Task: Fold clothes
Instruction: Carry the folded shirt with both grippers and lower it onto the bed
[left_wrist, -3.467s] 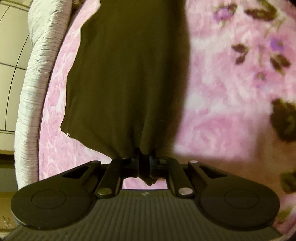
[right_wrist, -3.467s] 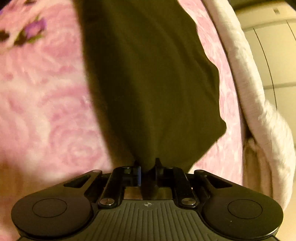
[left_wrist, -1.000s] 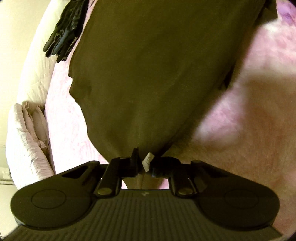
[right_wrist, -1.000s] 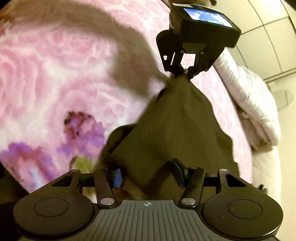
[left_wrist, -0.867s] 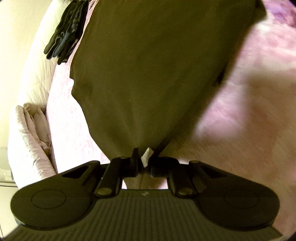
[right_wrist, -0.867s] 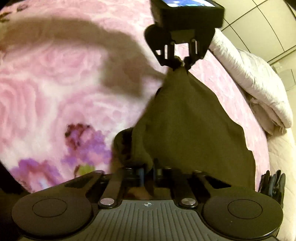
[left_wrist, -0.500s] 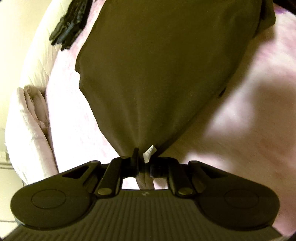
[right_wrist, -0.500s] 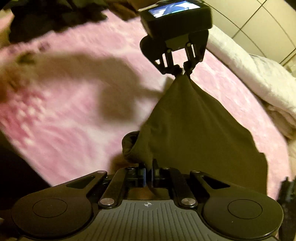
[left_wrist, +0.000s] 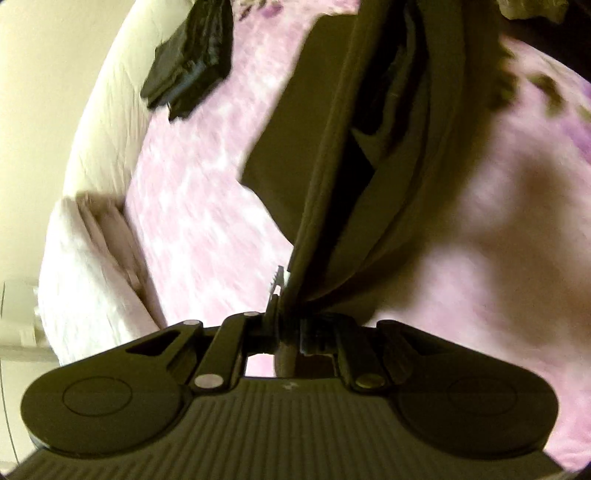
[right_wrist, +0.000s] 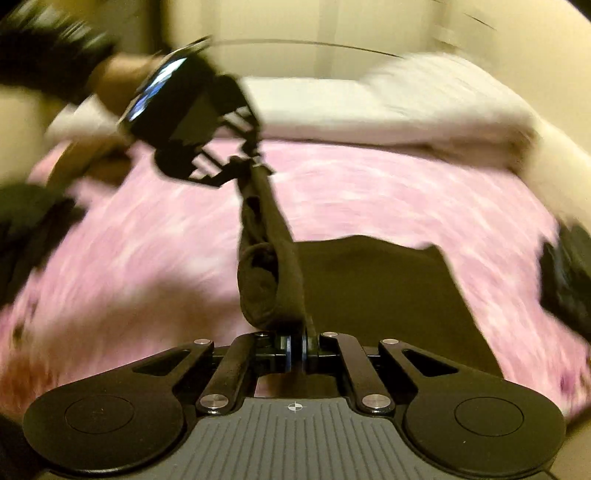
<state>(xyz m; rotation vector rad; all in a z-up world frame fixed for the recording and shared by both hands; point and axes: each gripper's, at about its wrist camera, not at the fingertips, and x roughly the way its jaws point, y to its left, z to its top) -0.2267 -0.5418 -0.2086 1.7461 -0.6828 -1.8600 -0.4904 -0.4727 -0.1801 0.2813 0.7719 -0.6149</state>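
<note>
Dark garment held up between both my grippers.
My left gripper (left_wrist: 286, 295) and right gripper (right_wrist: 295, 345) each pinch the dark garment (right_wrist: 369, 288) above the pink bed (right_wrist: 369, 195).

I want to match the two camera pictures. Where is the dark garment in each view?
Left wrist view: the dark garment rises from the left gripper to the top centre.
Right wrist view: it stretches from the right gripper up to the left gripper.
Shared landmark: the pink blanket.

Left claw (left_wrist: 286, 295) and right claw (right_wrist: 295, 345) both clamped tight, angled downward.
</note>
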